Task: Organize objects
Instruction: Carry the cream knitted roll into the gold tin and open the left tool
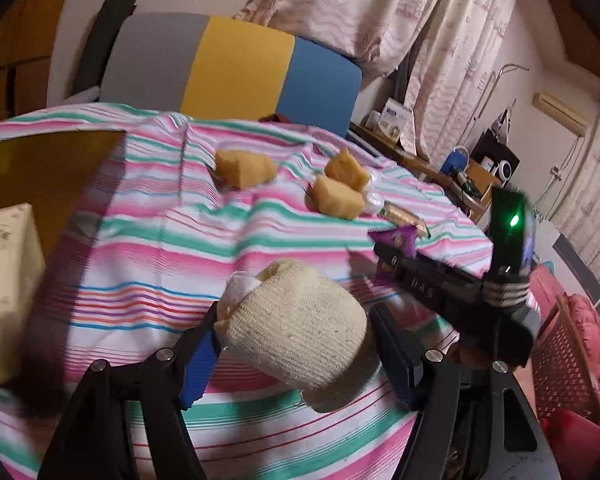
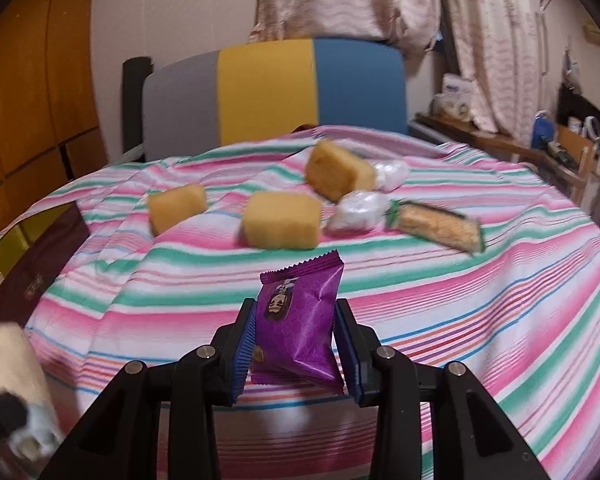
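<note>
My left gripper [image 1: 296, 344] is shut on a cream cloth-wrapped roll [image 1: 300, 328] and holds it above the striped tablecloth [image 1: 140, 264]. My right gripper [image 2: 296, 344] is shut on a purple snack packet [image 2: 296, 324], held upright above the cloth; it also shows in the left wrist view [image 1: 396, 240]. On the cloth lie three yellow sponge cakes [image 2: 282, 220] [image 2: 176, 206] [image 2: 338, 174], two white wrapped sweets [image 2: 356, 212] [image 2: 390, 174] and a green-edged cracker bar [image 2: 436, 226]. The roll shows at the lower left of the right wrist view [image 2: 16, 384].
A dark box [image 2: 32, 272] sits at the table's left edge, with a cream carton [image 1: 4, 292] beside it. A grey, yellow and blue chair back [image 2: 276, 92] stands behind the table. A cluttered shelf [image 2: 556, 148] and curtains are to the right. A red basket [image 1: 564, 360] stands low right.
</note>
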### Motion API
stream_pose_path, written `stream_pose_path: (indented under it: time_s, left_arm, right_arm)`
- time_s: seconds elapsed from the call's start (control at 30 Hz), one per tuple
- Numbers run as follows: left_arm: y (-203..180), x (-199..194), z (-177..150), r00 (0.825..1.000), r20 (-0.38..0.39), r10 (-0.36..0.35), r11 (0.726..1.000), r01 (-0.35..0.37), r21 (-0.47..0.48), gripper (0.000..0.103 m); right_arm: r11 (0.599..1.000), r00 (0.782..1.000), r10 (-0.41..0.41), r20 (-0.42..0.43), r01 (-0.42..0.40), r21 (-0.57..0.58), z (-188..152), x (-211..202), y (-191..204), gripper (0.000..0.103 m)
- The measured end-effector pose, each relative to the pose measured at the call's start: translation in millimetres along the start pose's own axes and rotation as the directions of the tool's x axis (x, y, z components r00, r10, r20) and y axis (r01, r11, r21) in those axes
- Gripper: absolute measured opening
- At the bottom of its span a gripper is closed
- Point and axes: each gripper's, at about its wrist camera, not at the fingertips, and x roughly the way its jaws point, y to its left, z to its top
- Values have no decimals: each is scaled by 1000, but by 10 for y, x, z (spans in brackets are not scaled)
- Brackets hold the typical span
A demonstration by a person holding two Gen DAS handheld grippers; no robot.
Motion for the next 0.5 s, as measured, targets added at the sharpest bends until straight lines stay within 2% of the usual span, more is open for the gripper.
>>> stream_pose_path:
  time_s: [0.23,0.5]
  left_arm:
    - [326,-445,164,996,87,32,998,-27,-50,72]
    - [867,-773,327,979,151,135,979,-109,-171,72]
  right_arm:
    - [998,998,59,-17,-59,-4,-16,-50,148,38]
    - [984,985,175,-9,-175,31,-24,-179,552,38]
